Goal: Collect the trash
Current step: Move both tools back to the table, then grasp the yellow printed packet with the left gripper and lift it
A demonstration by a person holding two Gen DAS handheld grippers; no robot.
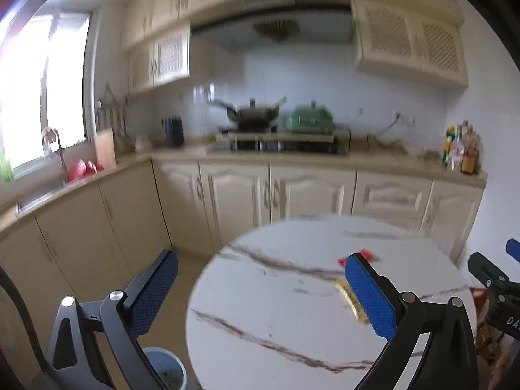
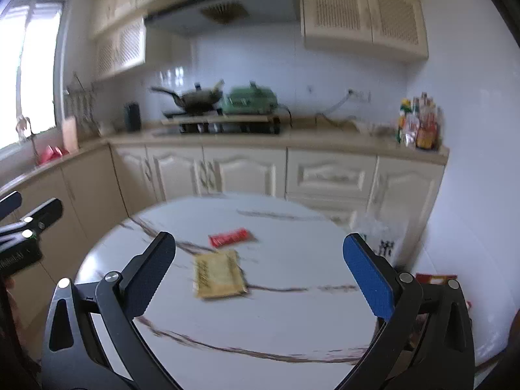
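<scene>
A round white marble table (image 2: 260,318) holds a red wrapper (image 2: 231,236) and a yellow-gold packet (image 2: 219,273). My right gripper (image 2: 260,253) is open and empty, held above the near part of the table with both pieces of trash between its fingers in view. My left gripper (image 1: 261,266) is open and empty at the table's left edge. In the left wrist view its right finger (image 1: 370,295) covers most of the yellow packet (image 1: 344,289) and the red wrapper (image 1: 366,253). A small bin (image 1: 165,367) stands on the floor left of the table.
Cream kitchen cabinets (image 2: 247,169) run along the back and left. The counter carries a stove with a wok (image 2: 195,97), a green pot (image 2: 250,100) and bottles (image 2: 419,123). A clear plastic bag (image 2: 380,234) and red packaging (image 2: 435,279) sit right of the table.
</scene>
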